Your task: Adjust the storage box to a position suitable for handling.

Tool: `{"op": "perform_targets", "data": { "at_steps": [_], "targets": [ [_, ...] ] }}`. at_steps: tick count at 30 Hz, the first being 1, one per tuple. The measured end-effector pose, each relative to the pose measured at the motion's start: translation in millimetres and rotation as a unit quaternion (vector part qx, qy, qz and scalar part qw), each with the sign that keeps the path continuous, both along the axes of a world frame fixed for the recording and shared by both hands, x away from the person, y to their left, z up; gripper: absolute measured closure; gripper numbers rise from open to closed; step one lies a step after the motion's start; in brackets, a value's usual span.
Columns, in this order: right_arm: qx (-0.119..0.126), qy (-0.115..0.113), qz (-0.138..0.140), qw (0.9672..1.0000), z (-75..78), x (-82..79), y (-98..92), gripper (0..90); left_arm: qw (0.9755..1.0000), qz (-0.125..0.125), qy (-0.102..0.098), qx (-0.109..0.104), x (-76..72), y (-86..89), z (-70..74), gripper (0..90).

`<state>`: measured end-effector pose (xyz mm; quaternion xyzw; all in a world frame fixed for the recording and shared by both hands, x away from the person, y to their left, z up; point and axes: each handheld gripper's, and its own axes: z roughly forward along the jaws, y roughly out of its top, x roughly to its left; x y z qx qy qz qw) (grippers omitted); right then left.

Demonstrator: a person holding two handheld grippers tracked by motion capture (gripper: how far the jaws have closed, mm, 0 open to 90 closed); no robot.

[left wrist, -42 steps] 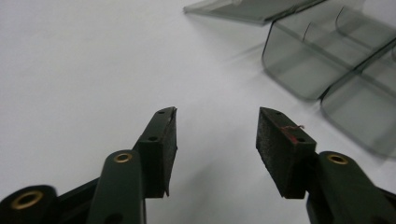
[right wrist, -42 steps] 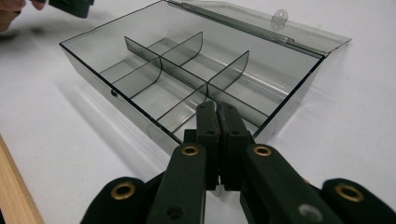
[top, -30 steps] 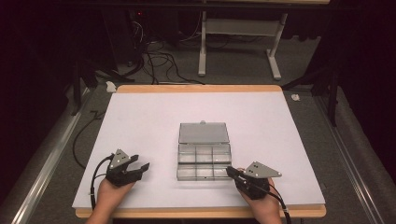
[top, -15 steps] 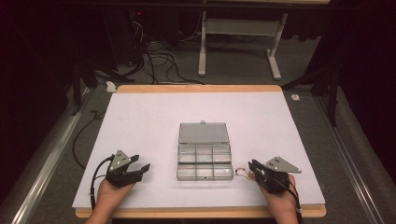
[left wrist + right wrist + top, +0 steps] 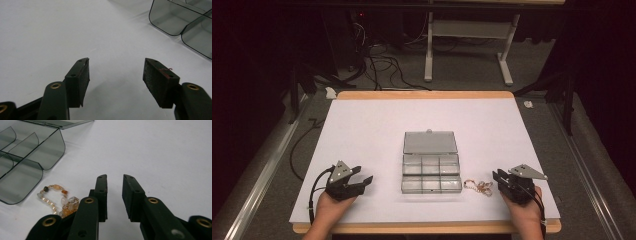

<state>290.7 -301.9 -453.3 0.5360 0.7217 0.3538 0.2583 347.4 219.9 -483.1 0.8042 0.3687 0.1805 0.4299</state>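
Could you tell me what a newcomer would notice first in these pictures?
Probably the clear compartment box lying open in the middle of the white table, its lid folded back toward the far side. Next, the beaded bracelet on the table just right of the box, between it and the right gripper. The left gripper rests open near the front left.

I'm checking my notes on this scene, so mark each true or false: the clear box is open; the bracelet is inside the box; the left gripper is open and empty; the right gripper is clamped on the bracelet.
1. The clear box is open: true.
2. The bracelet is inside it: false, it lies on the table beside the box.
3. The left gripper is open and empty: true.
4. The right gripper clamps the bracelet: false, nothing is between its jaws, which have just been opening.
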Motion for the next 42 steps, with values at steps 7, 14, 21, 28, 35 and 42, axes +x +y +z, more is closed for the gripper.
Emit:
{"op": "perform_targets", "data": {
  "at_steps": [7, 14, 21, 28, 35, 42],
  "targets": [
    [0.005, 0.036, -0.008, 0.9993, -0.4, 3.1, -7.5, 64.5, 1.0000, -0.001, 0.000, 0.000, 0.2, 0.0, -0.1, 38.2],
    [-0.001, 0.073, -0.011, 0.9973, 1.4, 2.9, -13.6, 59.5, 1.0000, -0.001, 0.002, -0.001, 0.5, 0.1, -0.2, 38.1],
    [-0.017, 0.101, 0.004, 0.9947, 2.7, 4.0, -15.2, 56.5, 1.0000, -0.001, 0.002, 0.000, 0.5, 0.0, -0.3, 38.0],
    [-0.034, 0.134, 0.021, 0.9901, 7.1, 7.5, -11.6, 53.2, 1.0000, -0.001, 0.002, 0.000, 0.3, -0.1, -0.2, 37.8],
    [-0.050, 0.167, 0.029, 0.9843, 9.9, 11.1, -9.0, 51.5, 1.0000, -0.002, 0.002, 0.000, 0.5, -0.4, -0.5, 37.8],
    [-0.064, 0.209, 0.046, 0.9747, 11.5, 14.6, -3.4, 48.6, 1.0000, -0.003, 0.003, 0.001, 0.4, -0.4, -0.4, 37.8]
  ]
}}
